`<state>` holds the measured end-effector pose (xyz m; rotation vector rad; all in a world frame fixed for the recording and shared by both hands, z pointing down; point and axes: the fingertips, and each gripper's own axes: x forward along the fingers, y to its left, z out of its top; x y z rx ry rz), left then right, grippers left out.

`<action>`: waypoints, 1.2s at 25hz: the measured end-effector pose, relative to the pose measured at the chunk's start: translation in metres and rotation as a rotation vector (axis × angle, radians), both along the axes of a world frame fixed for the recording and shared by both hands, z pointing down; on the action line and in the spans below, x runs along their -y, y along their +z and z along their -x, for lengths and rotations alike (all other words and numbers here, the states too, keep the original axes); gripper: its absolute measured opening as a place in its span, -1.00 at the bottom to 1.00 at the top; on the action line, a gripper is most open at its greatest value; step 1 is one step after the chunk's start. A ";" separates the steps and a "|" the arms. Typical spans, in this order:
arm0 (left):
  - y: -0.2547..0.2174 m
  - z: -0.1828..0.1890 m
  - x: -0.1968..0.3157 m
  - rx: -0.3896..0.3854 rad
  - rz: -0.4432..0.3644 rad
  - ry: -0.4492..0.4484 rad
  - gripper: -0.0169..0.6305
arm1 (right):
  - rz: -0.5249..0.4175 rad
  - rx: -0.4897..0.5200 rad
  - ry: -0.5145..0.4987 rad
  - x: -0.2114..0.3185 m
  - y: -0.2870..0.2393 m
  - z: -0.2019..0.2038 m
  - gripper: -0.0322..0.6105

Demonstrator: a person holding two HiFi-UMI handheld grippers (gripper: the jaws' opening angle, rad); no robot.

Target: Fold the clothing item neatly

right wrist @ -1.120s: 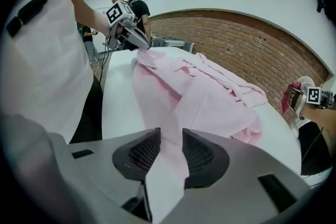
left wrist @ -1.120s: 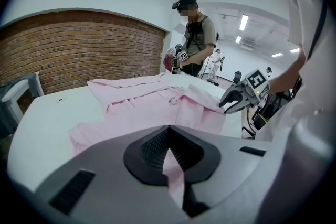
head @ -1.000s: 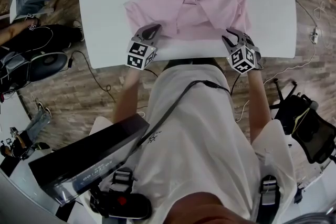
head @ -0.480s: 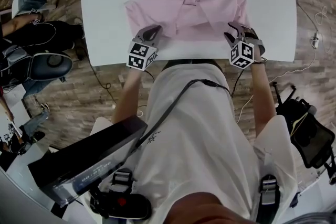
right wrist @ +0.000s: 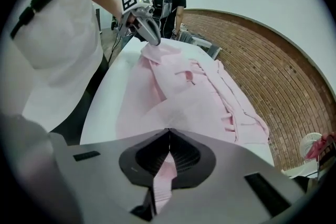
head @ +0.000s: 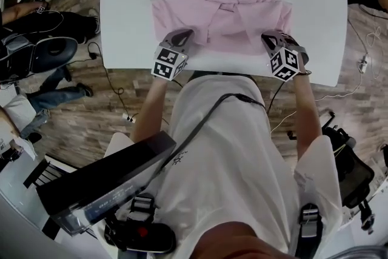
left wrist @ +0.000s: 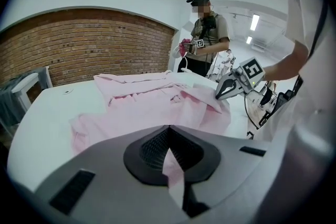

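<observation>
**A:** White bench [head: 127,9] on a wood-plank floor [head: 97,124], then. Where does the garment sit on it?

**B:** The pale pink collared shirt [head: 224,15] of soft fabric lies flat down the middle of the bench. It runs from just inside the near edge toward the far edge, with bare bench on either side. Its nearest edge runs left to right, parallel to the bench's near edge.

**A:** And the grip?

**B:** The left gripper [head: 183,36] is pressed together on the left corner of that near edge, with pink cloth pinched between its pads. The right gripper [head: 271,40] has just been closing and pinches the right corner the same way. A strip of pink shows between its jaws too.

**A:** So which way does the cloth lie from them?

**B:** Straight ahead of both, toward the far edge. The held edge is the long axis, spanning from one gripper to the other, so each has its own end and neither is nearer. I'd judge the next move to be a fold that carries both corners away from the near edge. They would need to travel level with each other, or the crease will come out skewed.
</observation>
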<state>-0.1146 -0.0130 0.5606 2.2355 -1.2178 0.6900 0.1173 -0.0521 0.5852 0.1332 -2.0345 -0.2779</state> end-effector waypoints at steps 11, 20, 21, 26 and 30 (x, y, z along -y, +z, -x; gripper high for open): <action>-0.006 0.004 0.000 0.008 -0.012 -0.043 -0.94 | -0.129 0.145 -0.003 0.083 -0.082 0.037 -0.88; -0.010 0.012 0.001 0.021 -0.013 -0.105 -0.94 | -0.186 0.100 -0.019 0.177 -0.064 0.065 -0.88; -0.010 0.013 -0.001 0.023 -0.010 -0.113 -0.94 | -0.182 0.092 -0.019 0.185 -0.059 0.066 -0.88; -0.010 0.019 -0.005 0.036 -0.009 -0.164 -0.94 | -0.164 0.060 0.006 0.221 -0.037 0.070 -0.88; -0.010 0.023 -0.011 0.034 -0.019 -0.212 -0.94 | -0.122 0.072 0.095 0.242 -0.018 0.067 -0.88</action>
